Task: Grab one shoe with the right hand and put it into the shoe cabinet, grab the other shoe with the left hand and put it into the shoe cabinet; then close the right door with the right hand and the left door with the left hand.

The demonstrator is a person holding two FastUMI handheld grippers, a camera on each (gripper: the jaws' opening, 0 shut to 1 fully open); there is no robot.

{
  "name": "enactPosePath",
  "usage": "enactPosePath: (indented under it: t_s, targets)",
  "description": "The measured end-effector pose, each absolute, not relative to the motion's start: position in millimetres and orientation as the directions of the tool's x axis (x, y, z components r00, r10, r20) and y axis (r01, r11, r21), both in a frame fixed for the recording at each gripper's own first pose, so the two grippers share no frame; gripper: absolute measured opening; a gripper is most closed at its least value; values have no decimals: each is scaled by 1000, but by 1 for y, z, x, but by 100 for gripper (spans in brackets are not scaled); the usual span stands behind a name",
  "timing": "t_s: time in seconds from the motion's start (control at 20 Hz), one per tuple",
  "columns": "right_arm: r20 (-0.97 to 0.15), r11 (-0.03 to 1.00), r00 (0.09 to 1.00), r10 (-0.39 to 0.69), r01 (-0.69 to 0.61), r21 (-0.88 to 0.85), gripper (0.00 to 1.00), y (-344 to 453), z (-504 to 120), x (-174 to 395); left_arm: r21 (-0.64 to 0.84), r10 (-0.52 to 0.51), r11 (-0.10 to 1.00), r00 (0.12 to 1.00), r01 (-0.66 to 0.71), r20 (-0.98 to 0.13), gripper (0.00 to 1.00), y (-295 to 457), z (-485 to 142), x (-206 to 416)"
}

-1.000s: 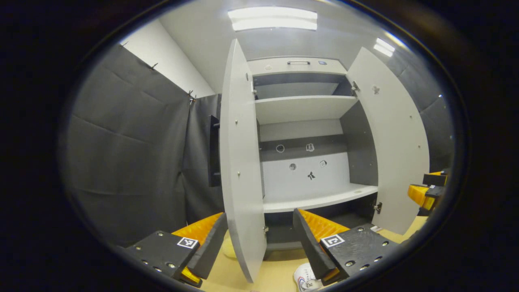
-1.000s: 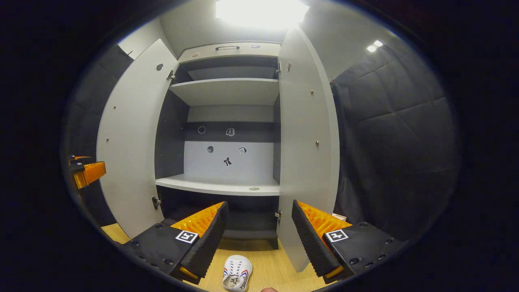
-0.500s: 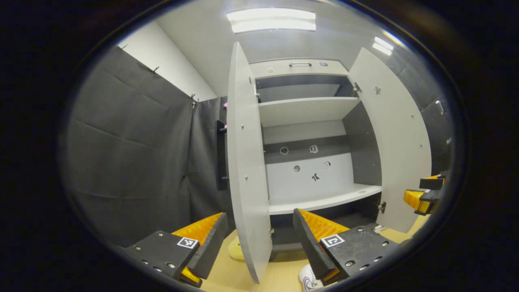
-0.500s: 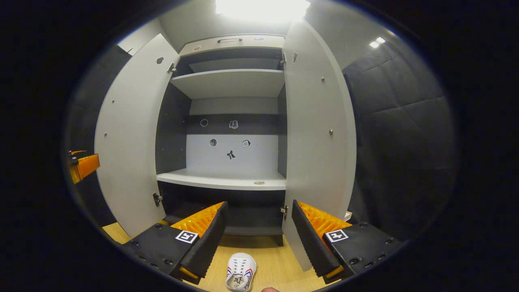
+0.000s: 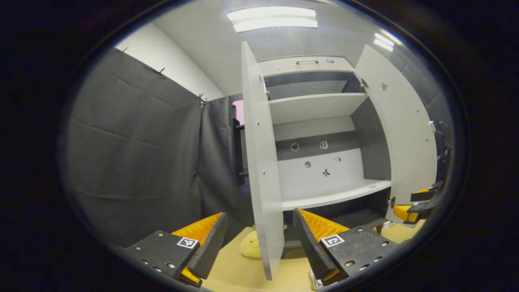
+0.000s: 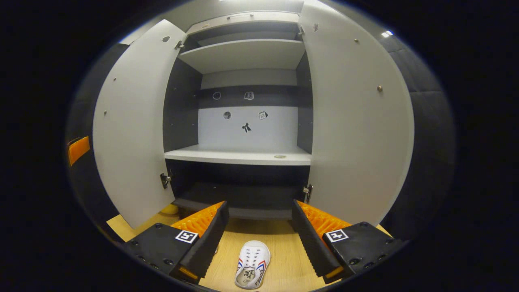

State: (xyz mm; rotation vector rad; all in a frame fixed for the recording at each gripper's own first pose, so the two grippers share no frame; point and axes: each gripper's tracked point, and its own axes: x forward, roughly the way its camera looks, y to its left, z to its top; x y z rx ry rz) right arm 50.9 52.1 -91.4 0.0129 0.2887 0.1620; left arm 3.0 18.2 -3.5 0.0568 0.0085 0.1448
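The shoe cabinet [image 6: 239, 156] stands with both doors swung wide, and its shelves hold nothing. A white shoe [image 6: 252, 265] with red and blue stripes lies on the wooden floor in front of it, toe toward the cabinet. My right gripper [image 6: 259, 207] is open above and around the shoe, not touching it. My left gripper [image 5: 259, 213] is open too, holds nothing, and points at the edge of the left door [image 5: 261, 162]. A sliver of the white shoe [image 5: 314, 282] peeks out under its right finger. The right gripper [image 5: 417, 202] shows at the far right of the left gripper view.
A pale yellow soft object [image 5: 250, 245] lies on the floor behind the left door, also seen as a yellow object [image 6: 169, 209] by the cabinet's base. The right door [image 6: 357, 121] stands open close by. Black cloth walls close both sides.
The right gripper has come closer to the cabinet and tipped down, so the shoe shows more fully between its fingers. The left gripper has swung left; the cabinet sits further right in its view.
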Motion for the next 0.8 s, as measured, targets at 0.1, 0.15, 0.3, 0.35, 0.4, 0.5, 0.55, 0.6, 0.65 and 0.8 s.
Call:
enactPosePath:
  t_s: [0.1, 0.15, 0.3, 0.35, 0.4, 0.5, 0.55, 0.6, 0.65, 0.8]
  targets:
    - [-339, 983, 923, 183, -178, 44, 98, 61, -112, 54, 60, 168, 984, 986, -167, -9, 94, 20, -3, 4]
    - [-367, 981, 911, 190, -186, 47, 98, 65, -122, 56, 64, 178, 982, 984, -177, -11, 94, 21, -4, 4]
    - [-433, 976, 876, 213, -215, 46, 98, 77, -149, 57, 75, 205, 976, 979, -203, -17, 94, 24, -5, 3]
    - [-456, 973, 862, 221, -228, 41, 98, 79, -159, 57, 80, 214, 974, 977, -212, -18, 94, 25, -5, 4]
    - [-479, 970, 847, 230, -242, 38, 98, 83, -167, 57, 85, 224, 971, 974, -222, -21, 94, 27, -5, 4]
    - [-518, 962, 818, 251, -270, 40, 98, 90, -186, 53, 94, 244, 966, 969, -241, -26, 94, 29, -6, 3]
    - [-538, 959, 803, 258, -281, 41, 98, 93, -195, 52, 99, 254, 963, 967, -250, -28, 94, 30, -8, 4]
    - [-555, 957, 790, 261, -286, 42, 98, 94, -204, 51, 103, 263, 960, 964, -259, -28, 94, 31, -6, 4]
    - [-572, 955, 777, 264, -292, 45, 98, 96, -212, 51, 108, 272, 957, 962, -268, -29, 94, 31, -5, 3]
    - [-621, 948, 735, 273, -316, 42, 94, 102, -236, 47, 122, 297, 949, 954, -291, -31, 94, 33, 0, 2]
